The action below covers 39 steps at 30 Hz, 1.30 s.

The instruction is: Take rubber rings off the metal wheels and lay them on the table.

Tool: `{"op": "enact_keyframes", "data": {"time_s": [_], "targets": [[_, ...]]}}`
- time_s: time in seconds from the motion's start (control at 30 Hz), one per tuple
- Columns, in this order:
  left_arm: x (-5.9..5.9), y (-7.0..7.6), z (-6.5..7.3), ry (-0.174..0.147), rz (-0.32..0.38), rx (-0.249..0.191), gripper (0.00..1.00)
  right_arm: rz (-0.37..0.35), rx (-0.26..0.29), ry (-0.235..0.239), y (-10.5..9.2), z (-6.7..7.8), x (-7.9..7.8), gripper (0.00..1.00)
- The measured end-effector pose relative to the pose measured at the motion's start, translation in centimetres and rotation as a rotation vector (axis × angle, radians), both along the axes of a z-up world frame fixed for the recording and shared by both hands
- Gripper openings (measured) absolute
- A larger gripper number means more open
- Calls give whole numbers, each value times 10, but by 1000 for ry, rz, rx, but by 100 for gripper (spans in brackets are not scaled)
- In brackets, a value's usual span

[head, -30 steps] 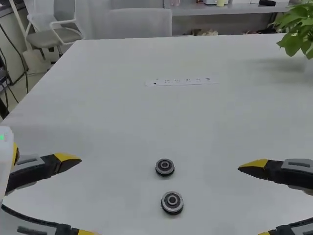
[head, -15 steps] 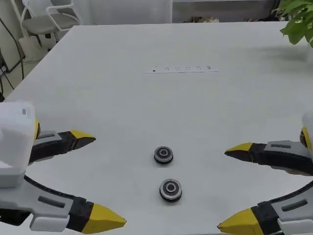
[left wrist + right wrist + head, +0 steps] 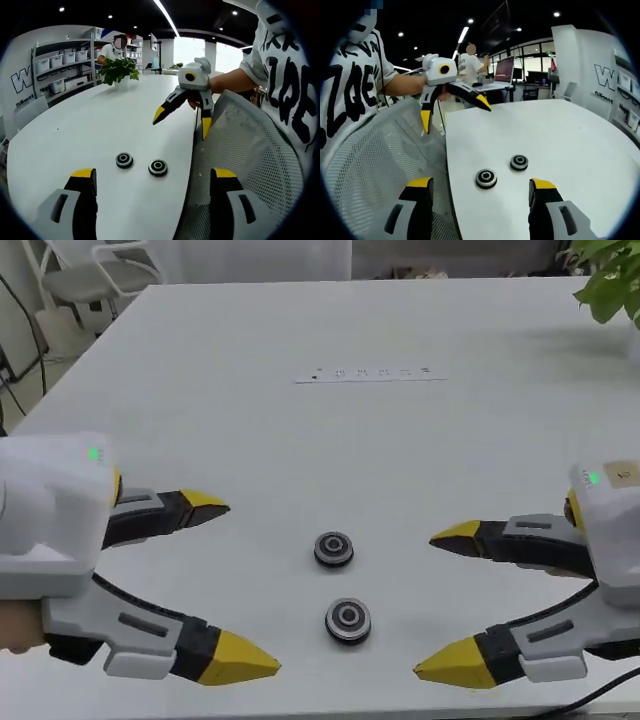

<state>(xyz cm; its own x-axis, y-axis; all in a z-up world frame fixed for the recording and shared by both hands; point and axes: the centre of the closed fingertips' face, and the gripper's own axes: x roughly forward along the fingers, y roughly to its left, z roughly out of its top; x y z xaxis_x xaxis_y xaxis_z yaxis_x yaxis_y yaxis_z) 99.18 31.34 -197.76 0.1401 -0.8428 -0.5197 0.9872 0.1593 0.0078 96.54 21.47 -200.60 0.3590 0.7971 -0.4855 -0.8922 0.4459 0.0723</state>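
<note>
In the head view the left gripper and the right gripper hover low over the near part of the white table, both with their yellow-tipped jaws spread wide and nothing between them; their bodies are cut off by the picture's sides. Between the two lie the far wheel and the near wheel, flat on the table, close together but apart, touched by neither tool. Each wheel shows a dark outer band, too small to tell rubber ring from metal. Farther off a white strip with small marks, unreadable, lies on the table; a plant is cut off at the far right. In the left gripper view the jaws rise wide apart and empty, with both wheels on the table beyond them, the right gripper facing from across, and a mesh chair back covering the table's near edge. In the right gripper view the jaws also gape empty, the wheels lie just past them, and the left gripper is held by a person whose hand is mostly hidden behind it.
</note>
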Motion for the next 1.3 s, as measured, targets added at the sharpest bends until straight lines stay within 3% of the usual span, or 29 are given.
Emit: {"op": "enact_keyframes", "data": {"time_s": [0.17,0.53,0.63,0.73,0.83,1.3], "targets": [[-2,-7,-8,-3,-39,14,86,14,-4,-9,4,-6,5,73],[0,-16,-26,25,-75,35,80,65,-33,-14,9,-21,14,61],[0,-21,-29,48,-79,33,77,80,-41,-17,11,-25,16,57],[-1,-25,-31,46,-98,38,75,89,-44,-22,13,-27,18,56],[0,-29,-34,36,-113,47,72,103,-47,-14,16,-31,21,52],[-1,-48,-46,63,-170,55,59,126,-44,7,22,-42,22,42]]}}
